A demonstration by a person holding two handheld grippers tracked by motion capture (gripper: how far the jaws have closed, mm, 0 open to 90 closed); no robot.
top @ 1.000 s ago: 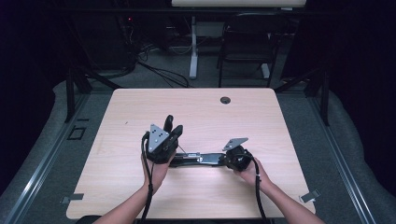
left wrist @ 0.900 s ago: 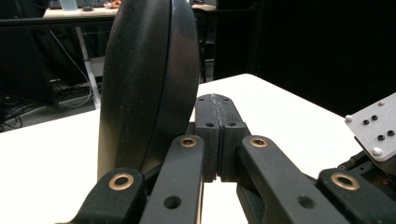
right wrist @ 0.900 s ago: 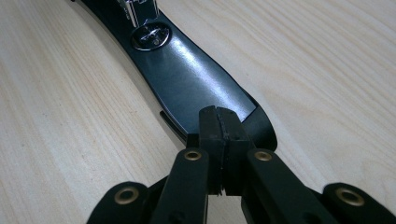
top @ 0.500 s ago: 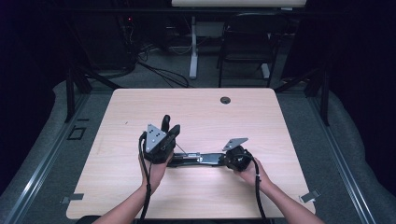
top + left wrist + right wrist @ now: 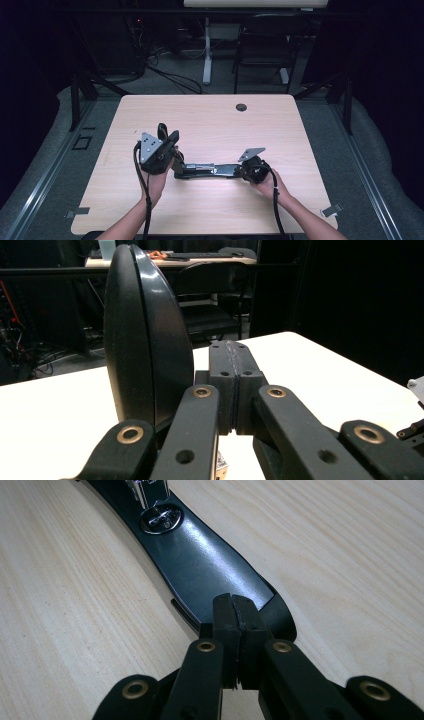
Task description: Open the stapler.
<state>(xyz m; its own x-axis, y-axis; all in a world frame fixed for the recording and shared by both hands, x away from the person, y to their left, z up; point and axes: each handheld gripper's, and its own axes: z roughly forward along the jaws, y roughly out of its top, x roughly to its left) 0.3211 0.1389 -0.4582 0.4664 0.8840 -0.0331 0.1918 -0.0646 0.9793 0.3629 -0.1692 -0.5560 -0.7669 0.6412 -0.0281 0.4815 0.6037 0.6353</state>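
Left side of the high view: the person's left hand [image 5: 156,182] holds the left gripper [image 5: 167,142] raised off the table [image 5: 225,125], with its grey plate facing the camera. In the left gripper view its jaws are pressed together with nothing between them. The gripper [image 5: 233,385] sits just beside a glossy black top cover [image 5: 145,340] that stands upright. Whether the closed jaws actually touch the cover cannot be told.

Centre: the cover belongs to what looks like a black stapler [image 5: 205,170]. It lies near the front-middle of the table, running left to right between the two hands. Its cover [image 5: 161,131] is swung up at the left end.

Right side: the right hand [image 5: 267,182] holds the right gripper [image 5: 236,170] low and level, pointing left along the stapler. In the right gripper view the jaws are also together and grip nothing. The gripper's tips [image 5: 234,630] are at the near end of the flat base [image 5: 210,575], on it or just above it. A round metal anvil [image 5: 161,519] shows farther up the base.

Progress, as a judgement: the opening step looks done or nearly done, since the cover is up and the base lies flat. The right gripper seems placed to pin the base down. The staple channel's contents are too small to read. What appears to be left is the work inside the opened stapler, then folding the cover back down.

Background: a cable hole [image 5: 241,107] at the far edge of the table.
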